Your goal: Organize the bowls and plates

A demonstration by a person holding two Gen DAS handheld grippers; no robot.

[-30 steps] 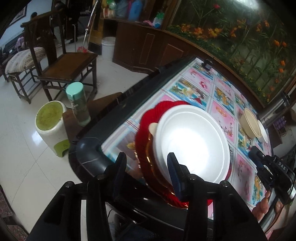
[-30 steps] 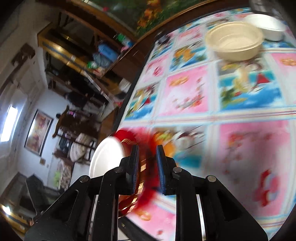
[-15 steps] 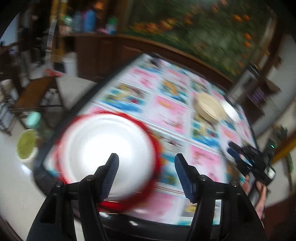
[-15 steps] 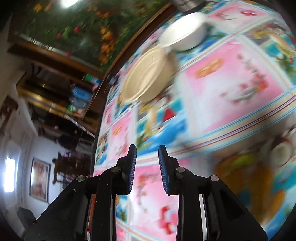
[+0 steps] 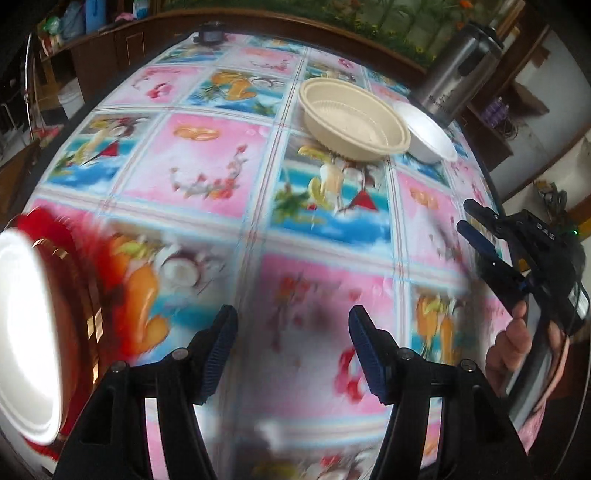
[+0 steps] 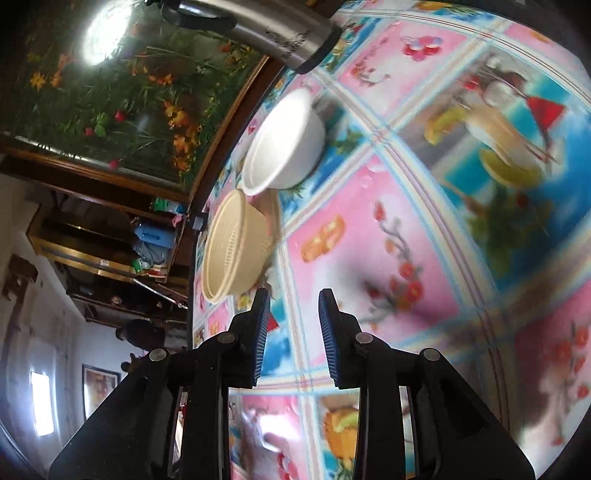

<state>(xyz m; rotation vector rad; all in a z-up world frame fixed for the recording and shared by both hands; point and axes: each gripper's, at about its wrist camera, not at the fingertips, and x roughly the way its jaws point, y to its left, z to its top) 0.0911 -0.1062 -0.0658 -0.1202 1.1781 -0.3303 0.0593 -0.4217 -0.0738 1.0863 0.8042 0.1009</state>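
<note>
A white plate (image 5: 22,332) lies on red plates (image 5: 74,280) at the table's near left edge, blurred. My left gripper (image 5: 291,332) hovers open over the tablecloth to the right of that stack, with nothing between its fingers. A beige bowl (image 5: 354,122) and a smaller white bowl (image 5: 428,136) touch at the far right of the table. My right gripper (image 5: 464,215), held by a hand (image 5: 517,339), points toward them. In the right wrist view its jaws are opening and empty (image 6: 294,314), with the beige bowl (image 6: 232,251) just beyond the left fingertip and the white bowl (image 6: 284,144) farther off.
A steel thermos (image 5: 454,74) stands behind the white bowl at the table's far right corner. A small dark object (image 5: 210,35) sits at the far edge. The flowered tablecloth (image 5: 207,173) covers the table. Dark wooden cabinets (image 5: 110,55) line the room behind.
My left gripper widened its jaws and swung right, away from the plate stack. My right gripper let go of the red plate's rim, rolled and moved toward the two bowls.
</note>
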